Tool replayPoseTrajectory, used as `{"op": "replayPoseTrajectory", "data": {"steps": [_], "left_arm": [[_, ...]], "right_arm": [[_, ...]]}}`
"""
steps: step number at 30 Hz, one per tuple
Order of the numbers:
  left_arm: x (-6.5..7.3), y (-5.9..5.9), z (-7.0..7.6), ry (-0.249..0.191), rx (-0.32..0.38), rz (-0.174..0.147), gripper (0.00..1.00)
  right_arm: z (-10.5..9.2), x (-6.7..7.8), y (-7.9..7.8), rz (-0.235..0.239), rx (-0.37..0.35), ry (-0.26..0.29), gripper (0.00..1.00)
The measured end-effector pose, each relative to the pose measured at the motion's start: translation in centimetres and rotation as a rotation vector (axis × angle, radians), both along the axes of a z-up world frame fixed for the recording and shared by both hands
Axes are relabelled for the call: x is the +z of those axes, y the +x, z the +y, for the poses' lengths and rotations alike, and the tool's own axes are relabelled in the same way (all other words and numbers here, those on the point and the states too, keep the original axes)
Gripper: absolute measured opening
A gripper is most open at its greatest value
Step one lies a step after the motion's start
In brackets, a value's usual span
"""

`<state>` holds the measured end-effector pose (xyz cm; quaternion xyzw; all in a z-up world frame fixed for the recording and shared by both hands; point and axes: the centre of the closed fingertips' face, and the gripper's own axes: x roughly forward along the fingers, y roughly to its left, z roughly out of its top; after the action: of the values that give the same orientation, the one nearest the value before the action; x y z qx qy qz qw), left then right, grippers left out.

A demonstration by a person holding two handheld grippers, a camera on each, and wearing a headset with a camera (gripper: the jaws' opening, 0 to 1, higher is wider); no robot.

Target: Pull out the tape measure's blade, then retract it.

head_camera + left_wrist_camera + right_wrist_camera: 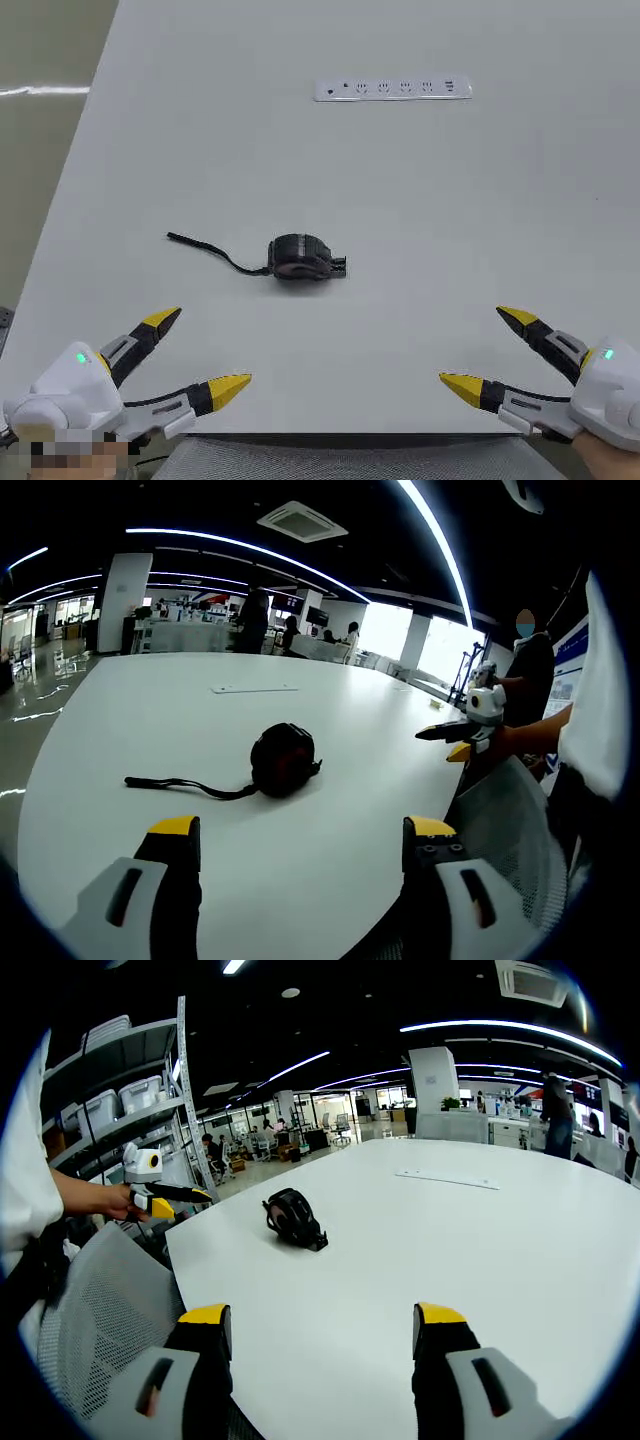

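A black tape measure point(302, 258) lies on the white table point(400, 180), its wrist strap point(205, 248) trailing to the left and its blade fully inside. It also lies ahead in the left gripper view as the tape measure point(283, 760) and in the right gripper view as the tape measure point(293, 1218). My left gripper point(196, 353) hovers open at the near left edge, well short of it. My right gripper point(490, 352) hovers open at the near right edge. Nothing sits between either pair of yellow-tipped fingers point(175, 828) point(440, 1315).
A white power strip point(392, 89) lies flush on the table farther back. A grey mesh chair back point(350, 458) presses against the near table edge. The floor drops off past the table's left edge point(60, 190). People stand far off in the office.
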<state>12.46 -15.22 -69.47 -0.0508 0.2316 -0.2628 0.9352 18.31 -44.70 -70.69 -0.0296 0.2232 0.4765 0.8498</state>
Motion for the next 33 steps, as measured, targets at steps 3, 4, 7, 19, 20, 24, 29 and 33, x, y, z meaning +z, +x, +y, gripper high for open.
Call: {"op": "replayPoseTrajectory", "data": {"steps": [3, 4, 7, 19, 20, 24, 29, 33], "left_arm": [[-0.2, 0.6, -0.1, 0.008, -0.010, 0.002, 0.81], [-0.3, 0.8, -0.1, 0.011, -0.013, 0.000, 0.80], [-0.2, 1.4, -0.4, 0.017, -0.025, -0.006, 0.80], [-0.6, 3.5, -1.4, 0.037, -0.073, -0.005, 0.79], [-0.6, 3.7, -1.4, 0.037, -0.073, -0.006, 0.79], [-1.2, 3.9, -1.8, 0.064, -0.101, 0.002, 0.78], [-1.7, 4.3, -2.1, 0.077, -0.129, 0.008, 0.77], [-1.7, 5.0, -2.3, 0.081, -0.134, 0.008, 0.76]], "right_arm": [[0.0, -0.1, 0.0, 0.004, 0.005, -0.001, 0.74], [0.0, -0.1, 0.0, 0.004, 0.008, 0.000, 0.74], [0.2, 0.1, 0.1, 0.003, 0.012, 0.006, 0.72], [0.4, -0.2, 0.6, 0.015, 0.026, 0.012, 0.70], [0.4, -0.2, 0.6, 0.015, 0.026, 0.013, 0.70], [0.5, -0.3, 0.8, 0.016, 0.031, 0.011, 0.69], [0.4, -0.5, 1.2, 0.018, 0.037, 0.012, 0.69], [0.4, -0.7, 1.3, 0.023, 0.043, 0.009, 0.68]]}}
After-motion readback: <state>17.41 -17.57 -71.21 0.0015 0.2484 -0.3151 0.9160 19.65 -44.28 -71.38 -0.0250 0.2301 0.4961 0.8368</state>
